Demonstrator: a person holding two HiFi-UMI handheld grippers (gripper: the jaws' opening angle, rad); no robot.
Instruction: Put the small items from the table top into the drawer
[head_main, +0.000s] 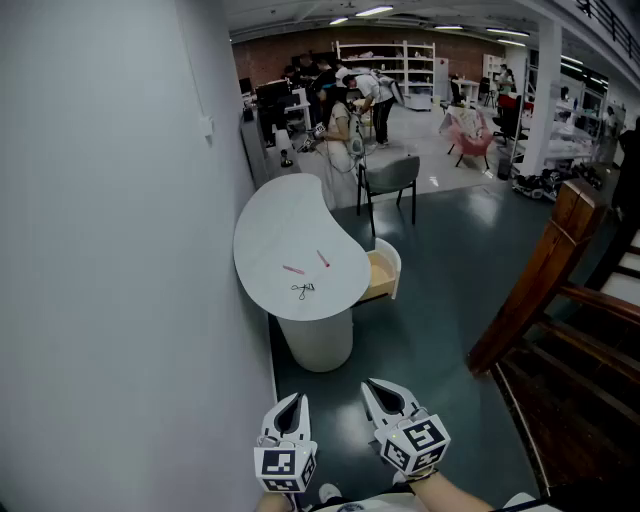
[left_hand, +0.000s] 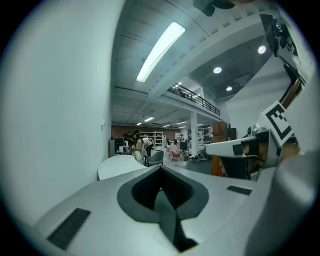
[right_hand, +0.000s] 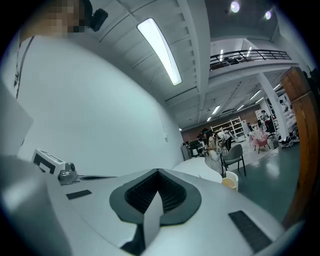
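Closest to cam: L gripper (head_main: 292, 402) and R gripper (head_main: 386, 392), side by side at bottom of head view over dark floor (head_main: 440, 300). Both have jaws pressed together w/ nothing between them, and each gripper view shows the two halves meeting in a tight seam. I see the R one about level and the L one tipped a bit down. Table (head_main: 275, 225) is well ahead of both, white, kidney-shaped, on a round white base, hard against wall (head_main: 110, 250) on the left. Small items all lie on its near end: pink stick (head_main: 293, 269), second pink stick (head_main: 323, 258) just right of it, and dark wiry bit (head_main: 303, 291) nearest the front edge; too small to say what that one is. Drawer (head_main: 383, 275) stands pulled out on the table's right side, pale inside. Grey chair (head_main: 390, 175) sits beyond the table, ppl further back, wooden rail (head_main: 540, 280) off to the right.
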